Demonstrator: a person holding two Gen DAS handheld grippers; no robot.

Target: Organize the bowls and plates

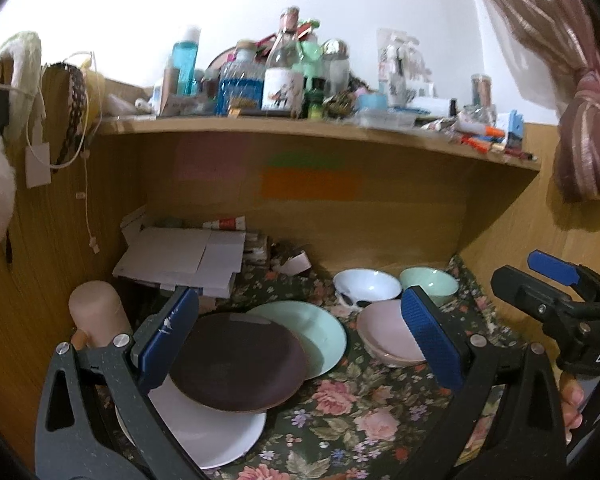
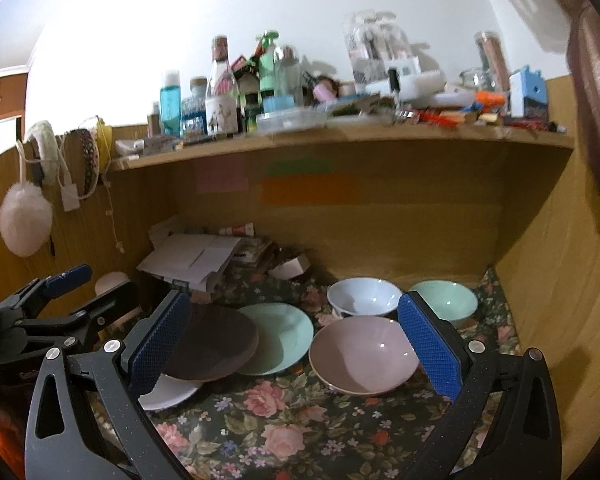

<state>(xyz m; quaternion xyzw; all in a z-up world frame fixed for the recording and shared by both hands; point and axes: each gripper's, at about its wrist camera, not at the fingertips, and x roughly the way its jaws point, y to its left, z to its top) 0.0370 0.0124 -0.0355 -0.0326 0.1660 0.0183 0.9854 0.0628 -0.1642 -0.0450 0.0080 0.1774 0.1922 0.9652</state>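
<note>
On the floral cloth (image 1: 352, 412) (image 2: 284, 420) a dark brown plate (image 1: 236, 364) (image 2: 216, 344) overlaps a white plate (image 1: 208, 436) (image 2: 168, 394) and a mint plate (image 1: 316, 332) (image 2: 284, 336). To their right sit a pink bowl (image 1: 384, 332) (image 2: 360, 354), a white bowl (image 1: 366, 284) (image 2: 362, 296) and a mint bowl (image 1: 432, 280) (image 2: 448, 300). My left gripper (image 1: 300, 336) hovers open above the brown plate, nothing between its fingers. My right gripper (image 2: 294, 344) is open over the mint plate and pink bowl, also seen from the side as the right gripper (image 1: 556, 280).
A wooden shelf (image 1: 320, 130) (image 2: 340, 136) crowded with bottles and clutter hangs above the alcove. Stacked papers and boxes (image 1: 184, 260) (image 2: 192, 256) lie at the back left. A beige cylinder (image 1: 96, 312) stands left of the plates. Wooden walls close both sides.
</note>
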